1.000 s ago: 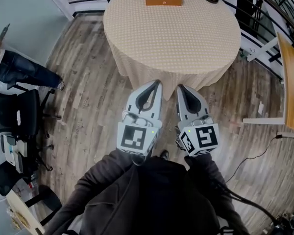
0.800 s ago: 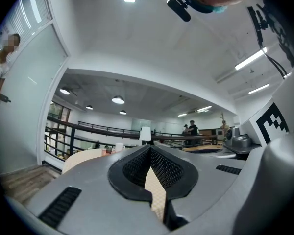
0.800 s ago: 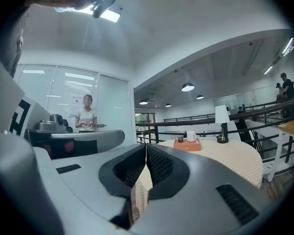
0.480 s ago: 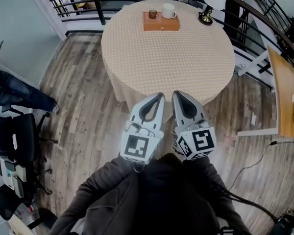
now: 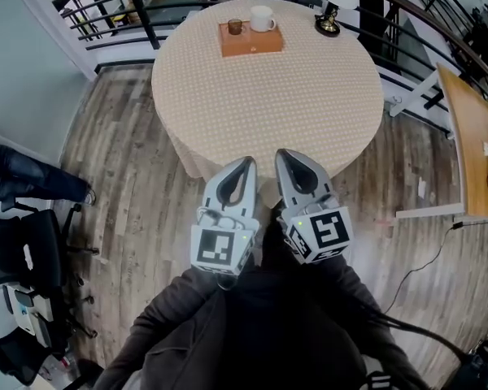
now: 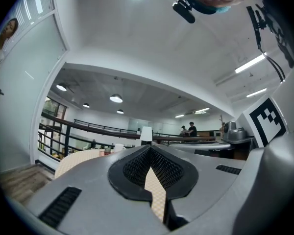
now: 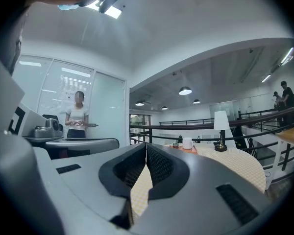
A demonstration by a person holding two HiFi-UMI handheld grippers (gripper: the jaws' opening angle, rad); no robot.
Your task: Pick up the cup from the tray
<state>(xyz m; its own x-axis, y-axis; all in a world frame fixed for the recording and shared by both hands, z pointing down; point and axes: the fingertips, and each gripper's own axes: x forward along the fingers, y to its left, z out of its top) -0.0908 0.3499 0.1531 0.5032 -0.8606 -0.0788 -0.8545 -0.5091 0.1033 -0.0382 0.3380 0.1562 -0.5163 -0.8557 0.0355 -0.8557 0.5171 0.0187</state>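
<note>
A round worktop point(image 5: 268, 104) under a cream dotted cloth fills the upper half of the head view. It stands on a wooden plank floor point(image 5: 130, 161).

At the worktop's near edge a person holds the left gripper point(image 5: 246, 162) and the right gripper point(image 5: 283, 154) side by side. Both are level and point across the cloth. Each gripper's fingers are closed tip to tip with nothing held (only cloth shows through the gap below the tips).

An orange tray point(image 5: 252, 44) sits at the worktop's far edge, well apart from both grippers. A table lamp point(image 5: 328, 24) stands at the far right edge, near the tray.

The cup point(image 5: 262, 18), white and upright, stands at the tray's far right corner. A small brown glass point(image 5: 235, 27) stands just beside it at the far left corner. Whether either holds any drink cannot be told from here.

The cup looks like glazed ceramic, so it is probably stiff, fairly light, slippery and breakable. The fingers would need to open first, then close across the cup's wall on the side away from the glass. The cup should stay upright in case it is full.
</note>
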